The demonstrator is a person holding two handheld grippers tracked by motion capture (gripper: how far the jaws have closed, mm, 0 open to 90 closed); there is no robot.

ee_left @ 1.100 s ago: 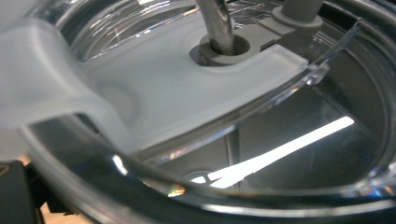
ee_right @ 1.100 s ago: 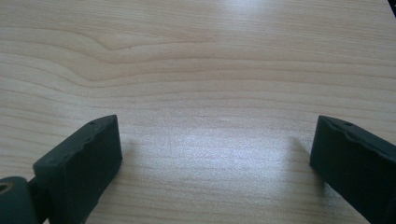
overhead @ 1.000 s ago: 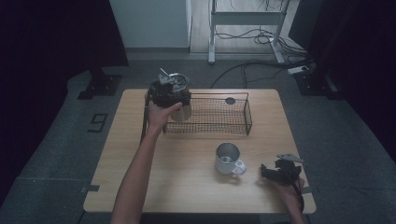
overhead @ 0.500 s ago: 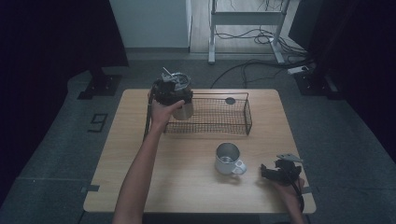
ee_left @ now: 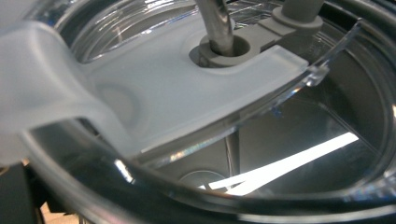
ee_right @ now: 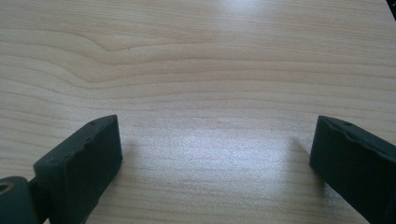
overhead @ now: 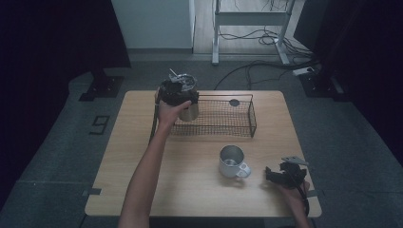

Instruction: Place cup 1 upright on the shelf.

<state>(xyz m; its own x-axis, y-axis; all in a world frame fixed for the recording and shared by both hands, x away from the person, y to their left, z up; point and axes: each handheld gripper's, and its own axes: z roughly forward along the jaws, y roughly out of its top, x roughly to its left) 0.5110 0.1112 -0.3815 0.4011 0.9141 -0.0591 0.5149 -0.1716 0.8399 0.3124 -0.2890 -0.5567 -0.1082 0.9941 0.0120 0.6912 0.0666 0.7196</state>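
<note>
Tumbler (overhead: 189,110) upright at wire basket (overhead: 240,127) left end | left gripper (overhead: 175,91) pinching its lid (ee_left: 187,88) from above | right gripper (overhead: 284,174) spread, idle on tabletop (ee_right: 196,60)

Wooden table (overhead: 142,156) on grey carpet (overhead: 62,156), dark curtains (overhead: 52,38) either side

A lab or recording room as I see it, dark curtains (overhead: 57,42) at frame left and right, grey carpet (overhead: 62,156), cables (overhead: 256,71) on the floor at top, metal stand (overhead: 247,19) behind, lone wooden table (overhead: 190,190) centre
</note>
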